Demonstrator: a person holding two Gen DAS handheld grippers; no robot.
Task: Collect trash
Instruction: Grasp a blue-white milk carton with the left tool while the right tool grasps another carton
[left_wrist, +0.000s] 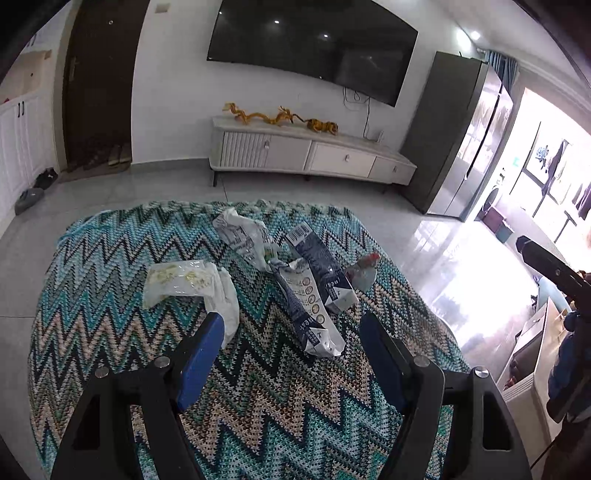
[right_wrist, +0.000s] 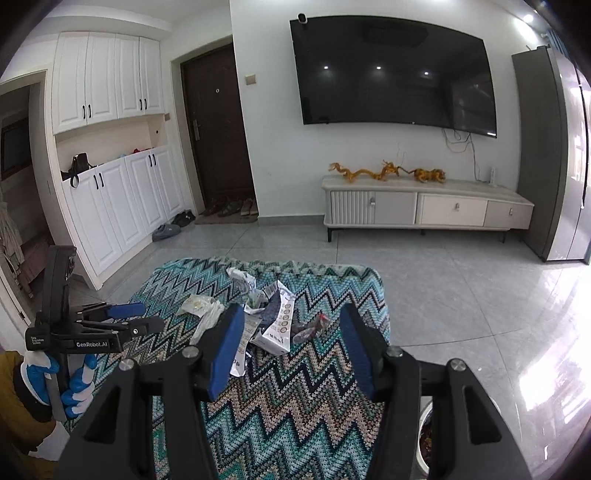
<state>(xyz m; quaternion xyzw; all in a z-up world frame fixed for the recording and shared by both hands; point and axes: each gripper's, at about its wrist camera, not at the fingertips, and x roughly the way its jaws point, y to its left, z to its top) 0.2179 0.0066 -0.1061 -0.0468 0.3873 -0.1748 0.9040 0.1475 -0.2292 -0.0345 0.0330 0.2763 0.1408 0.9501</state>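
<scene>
Blue-padded left claw (left_wrist: 291, 332) gapes empty, lower centre, above a crumpled wrapper (left_wrist: 306, 314); right claw (right_wrist: 291, 332) gapes empty too, both seemingly poised to grab trash off the zigzag-covered counter (left_wrist: 110, 295).

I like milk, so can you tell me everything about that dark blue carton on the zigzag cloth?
The dark blue carton is a tall cardboard drink box, squashed and lying on its side on the zigzag cloth. It is navy with white print, a barcode at its far end and a white base at the near end. It looks empty and dented. A torn blue and white wrapper leans against one long side, and a small crumpled red and grey wrapper lies at the other. No claw touches it.
</scene>
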